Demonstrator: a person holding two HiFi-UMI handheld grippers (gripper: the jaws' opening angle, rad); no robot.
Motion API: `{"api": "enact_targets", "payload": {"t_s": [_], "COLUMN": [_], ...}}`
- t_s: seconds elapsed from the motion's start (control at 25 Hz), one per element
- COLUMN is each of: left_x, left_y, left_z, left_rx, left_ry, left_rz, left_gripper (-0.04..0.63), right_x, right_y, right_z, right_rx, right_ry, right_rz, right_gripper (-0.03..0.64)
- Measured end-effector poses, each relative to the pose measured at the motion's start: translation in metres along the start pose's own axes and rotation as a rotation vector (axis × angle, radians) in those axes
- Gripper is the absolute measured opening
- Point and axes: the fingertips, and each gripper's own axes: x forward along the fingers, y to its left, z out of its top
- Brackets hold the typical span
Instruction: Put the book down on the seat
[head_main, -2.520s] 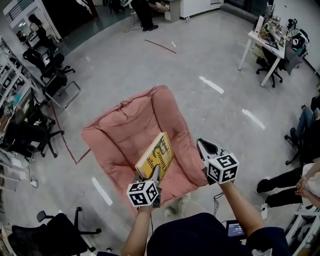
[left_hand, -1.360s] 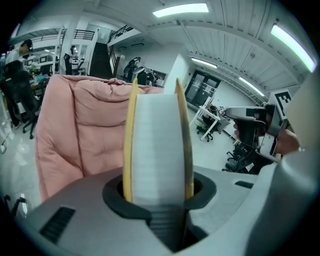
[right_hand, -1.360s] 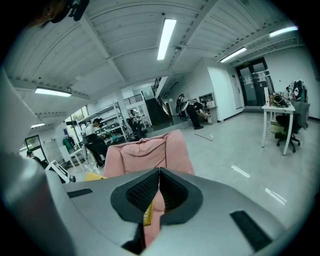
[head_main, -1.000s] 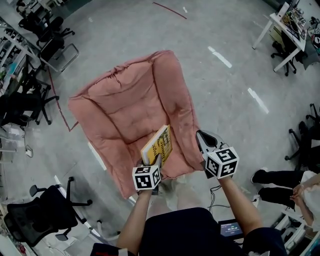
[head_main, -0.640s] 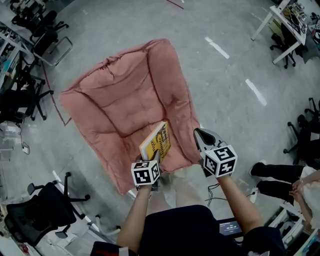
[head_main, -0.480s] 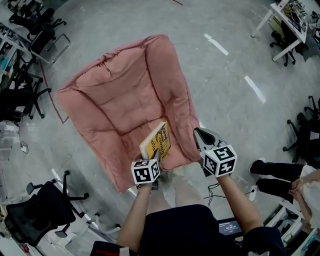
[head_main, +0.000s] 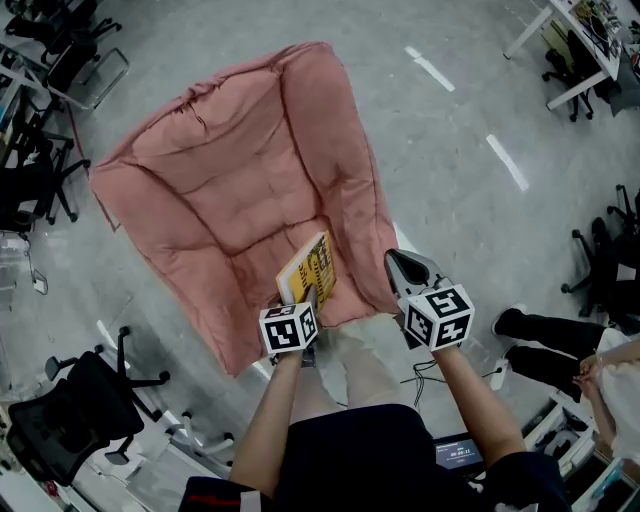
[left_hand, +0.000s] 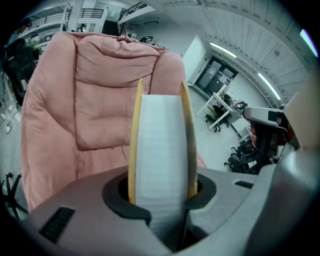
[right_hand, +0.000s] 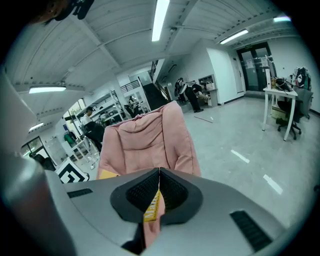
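Note:
A yellow book (head_main: 310, 272) stands on edge in my left gripper (head_main: 308, 298), which is shut on its lower end. In the left gripper view the book's white page block (left_hand: 162, 150) fills the gap between the jaws, with yellow covers on both sides. It hangs over the front part of the pink padded seat (head_main: 230, 190), close to the cushion. The seat's back (left_hand: 95, 100) rises behind it. My right gripper (head_main: 397, 264) is shut and empty, just right of the book, above the seat's right arm. Its pads meet in the right gripper view (right_hand: 159, 175).
Black office chairs stand at the left (head_main: 70, 410) and upper left (head_main: 40, 60). A white desk (head_main: 580, 40) with a chair is at the top right. A seated person's legs (head_main: 550, 345) are at the right. Grey floor surrounds the seat.
Both grippers have sunk toward the seat, the left still holding the book. The book now sits lower, nearer the seat cushion's front.

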Motion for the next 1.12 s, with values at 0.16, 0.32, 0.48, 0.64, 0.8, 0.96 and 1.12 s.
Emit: {"api": "enact_targets", "payload": {"t_s": [0.16,0.32,0.48,0.64,0.8,0.96,1.12], "left_x": [0.010,0.020,0.033,0.041,0.048,0.056,0.063], "left_y": [0.005,0.010,0.011,0.009,0.010,0.008,0.008], "left_z": [-0.001,-0.007,-0.015,-0.017,-0.017,-0.014,-0.013], "left_rx": [-0.015,-0.031,-0.052,-0.061,-0.067,-0.071,-0.070], "left_ry": [0.008,0.024,0.040,0.049,0.057,0.064,0.061], "left_rz": [0.017,0.023,0.029,0.032,0.033,0.041,0.038], "left_gripper": [0.144,0.144,0.144,0.144,0.144,0.144,0.144], "right_x": [0.006,0.011,0.013,0.014,0.017,0.022,0.026], "right_y": [-0.005,-0.004,-0.009,-0.018,-0.024,-0.027,-0.030], "right_z": [-0.010,-0.019,-0.026,-0.032,-0.037,-0.039,-0.041], "right_rx": [0.013,0.017,0.023,0.029,0.037,0.036,0.031], "right_ry": [0.021,0.039,0.053,0.067,0.079,0.092,0.096], "right_rz": [0.003,0.012,0.014,0.008,0.008,0.016,0.018], "right_gripper": [0.020,0.020,0.020,0.020,0.020,0.020,0.020]}}
